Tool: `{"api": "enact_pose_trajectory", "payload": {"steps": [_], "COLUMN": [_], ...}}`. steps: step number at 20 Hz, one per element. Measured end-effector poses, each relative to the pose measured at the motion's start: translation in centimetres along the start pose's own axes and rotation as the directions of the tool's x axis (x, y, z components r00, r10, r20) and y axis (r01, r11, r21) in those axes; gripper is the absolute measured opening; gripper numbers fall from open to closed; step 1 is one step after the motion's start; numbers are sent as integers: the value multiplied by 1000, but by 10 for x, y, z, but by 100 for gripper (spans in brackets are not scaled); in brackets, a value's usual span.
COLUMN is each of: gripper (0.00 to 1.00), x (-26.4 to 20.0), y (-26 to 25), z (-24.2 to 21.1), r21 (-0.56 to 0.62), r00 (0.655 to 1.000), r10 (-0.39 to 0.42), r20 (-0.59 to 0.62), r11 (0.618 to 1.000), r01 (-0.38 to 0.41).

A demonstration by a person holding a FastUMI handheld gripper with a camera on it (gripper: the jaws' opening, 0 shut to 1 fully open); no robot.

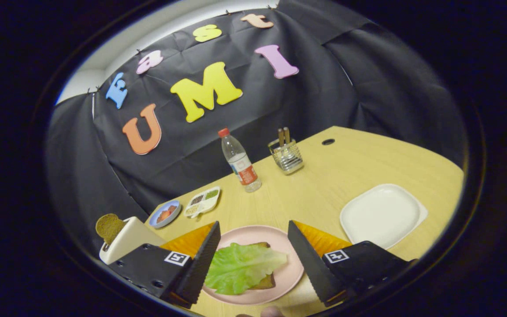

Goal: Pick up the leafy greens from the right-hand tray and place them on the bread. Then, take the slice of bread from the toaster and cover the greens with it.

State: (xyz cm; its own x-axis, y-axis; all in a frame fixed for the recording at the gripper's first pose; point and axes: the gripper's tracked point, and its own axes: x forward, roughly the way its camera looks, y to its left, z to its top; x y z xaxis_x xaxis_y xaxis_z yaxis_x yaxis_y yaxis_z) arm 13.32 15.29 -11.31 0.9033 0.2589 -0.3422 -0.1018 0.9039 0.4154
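Gripper view: the gripper point(253, 255) has its two fingers spread wide apart, holding nothing. Between them, on a wooden table point(324, 185), sits a pink plate point(288, 275) with a slice of bread point(266, 281) and the leafy greens point(240, 266) lying on top of it. Left of the fingers stands a white toaster point(126, 242) with another bread slice point(109, 227) sticking up from it. To the right lies a bare white tray point(381, 215). Beyond stand a water bottle point(240, 160), a wire utensil holder point(286, 154) and two small dishes point(185, 207).

Green lettuce point(241, 267) on brown bread point(266, 281), pink plate point(288, 273); white tray point(383, 215); bottle point(240, 160) cap apparently red.
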Motion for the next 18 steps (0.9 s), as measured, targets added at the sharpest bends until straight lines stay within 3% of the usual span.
{"api": "enact_pose_trajectory", "payload": {"steps": [3,7,14,18], "gripper": [96,96,96,96], "x": [-30,-63,-74,-59], "y": [38,113,253,296], "z": [20,36,-17,-61], "r21": [-110,-134,-309,-334], "r00": [994,976,957,972], "r10": [-5,63,227,212], "r20": [108,207,179,106], "r11": [994,990,937,928], "r01": [17,-36,-164,-166]}}
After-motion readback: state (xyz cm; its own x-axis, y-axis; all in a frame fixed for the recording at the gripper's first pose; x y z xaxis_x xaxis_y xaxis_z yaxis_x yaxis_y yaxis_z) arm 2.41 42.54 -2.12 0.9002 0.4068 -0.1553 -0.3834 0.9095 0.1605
